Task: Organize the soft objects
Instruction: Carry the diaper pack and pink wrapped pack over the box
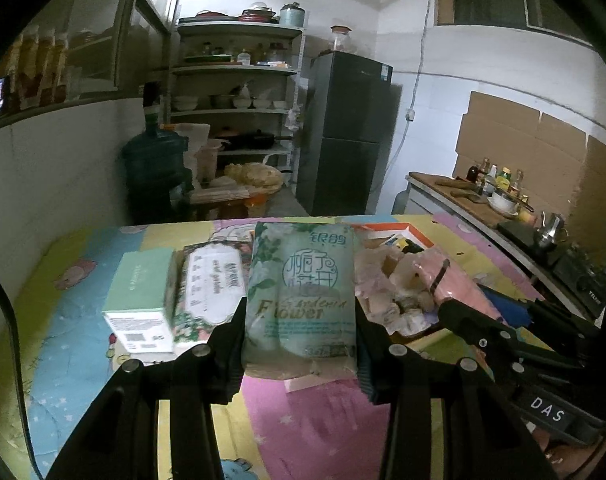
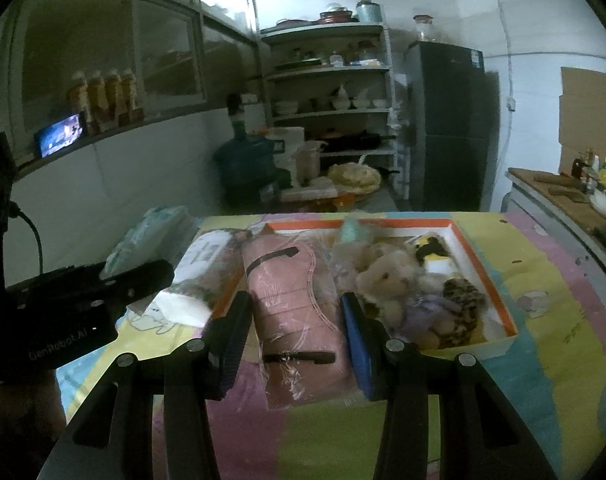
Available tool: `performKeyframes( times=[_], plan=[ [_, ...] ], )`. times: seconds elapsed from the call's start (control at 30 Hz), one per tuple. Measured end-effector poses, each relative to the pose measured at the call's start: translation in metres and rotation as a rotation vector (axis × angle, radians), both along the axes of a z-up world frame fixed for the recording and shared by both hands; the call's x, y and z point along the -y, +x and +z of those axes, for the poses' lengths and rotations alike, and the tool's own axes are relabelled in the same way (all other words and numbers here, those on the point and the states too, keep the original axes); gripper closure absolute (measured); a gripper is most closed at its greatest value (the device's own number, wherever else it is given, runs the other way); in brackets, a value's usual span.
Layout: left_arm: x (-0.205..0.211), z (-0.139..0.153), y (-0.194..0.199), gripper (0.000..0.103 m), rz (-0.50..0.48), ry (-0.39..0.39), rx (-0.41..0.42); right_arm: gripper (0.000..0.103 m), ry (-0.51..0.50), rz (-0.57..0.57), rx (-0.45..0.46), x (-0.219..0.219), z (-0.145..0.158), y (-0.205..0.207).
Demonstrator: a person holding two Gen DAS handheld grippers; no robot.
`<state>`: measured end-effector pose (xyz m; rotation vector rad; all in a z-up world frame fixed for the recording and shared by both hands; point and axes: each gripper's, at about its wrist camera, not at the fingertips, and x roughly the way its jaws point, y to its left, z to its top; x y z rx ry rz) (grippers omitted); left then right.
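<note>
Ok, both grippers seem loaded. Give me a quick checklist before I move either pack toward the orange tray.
1. Left gripper grips the green tissue pack: ok, both pads press its sides.
2. Right gripper grips the pink wrapped pack: ok, held between the pads.
3. Orange tray has free space: not ok, plush toys crowd it.
4. Grippers clear of each other: ok, apart though close.
5. Mint box and floral tissue pack lie beside the left load: ok, not caught.
6. Whether either pack is lifted off the table: cannot tell.
</note>
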<state>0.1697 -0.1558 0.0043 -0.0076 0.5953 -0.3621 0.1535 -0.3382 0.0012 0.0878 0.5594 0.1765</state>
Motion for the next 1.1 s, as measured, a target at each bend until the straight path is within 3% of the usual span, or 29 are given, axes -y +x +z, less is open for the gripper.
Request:
performKeyframes(
  times=[0.6, 1.1],
  plan=[
    [0.046, -0.005, 0.033, 0.058, -0.012, -0.006, -0.017, 0.056, 0.018, -0.088, 0.001, 0.059, -0.004, 0.021],
    [0.078, -0.008, 0.080, 0.058, -0.016, -0.011, -0.040, 0.056, -0.019, -0.101, 0.005, 0.085, 0.002, 0.065]
  ],
)
